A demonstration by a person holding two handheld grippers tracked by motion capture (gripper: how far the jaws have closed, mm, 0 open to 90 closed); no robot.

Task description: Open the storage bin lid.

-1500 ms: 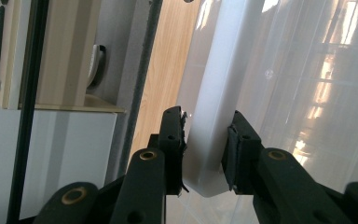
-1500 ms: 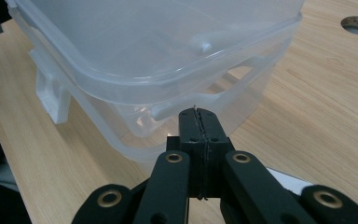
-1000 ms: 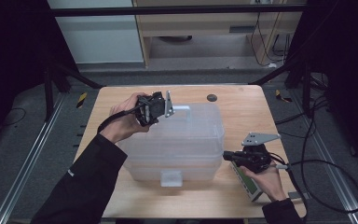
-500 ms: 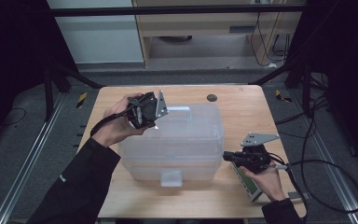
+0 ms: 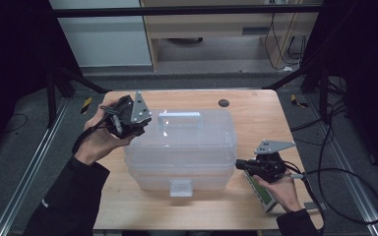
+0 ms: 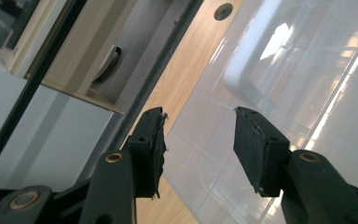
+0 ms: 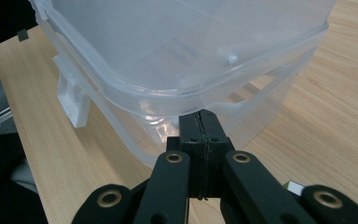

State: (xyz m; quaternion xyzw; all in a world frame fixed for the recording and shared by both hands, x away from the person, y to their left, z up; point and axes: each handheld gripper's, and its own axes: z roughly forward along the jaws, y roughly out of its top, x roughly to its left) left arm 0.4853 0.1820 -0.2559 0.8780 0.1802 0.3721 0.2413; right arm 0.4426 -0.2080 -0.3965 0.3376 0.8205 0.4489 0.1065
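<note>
Bare wood [image 5: 128, 206] rings the box [image 5: 182, 147]; left hand-held gripper [image 6: 199, 128] just opened, empty; right [image 7: 200, 122] pressed closed at its edge.

Both sleeves [image 5: 64, 196] are black; the black grippers have brass-coloured rivets [image 7: 174, 158], grey triangular plates [image 5: 273, 146] and probably black cables [image 5: 347, 196].

Between your left gripper [image 6: 198, 140] jaws the gap is free; the storage box [image 5: 182, 147] lid lies just beyond them. Your closed right gripper [image 7: 200, 122] jaws butt the box corner, bare tabletop [image 7: 335, 112] beside.
</note>
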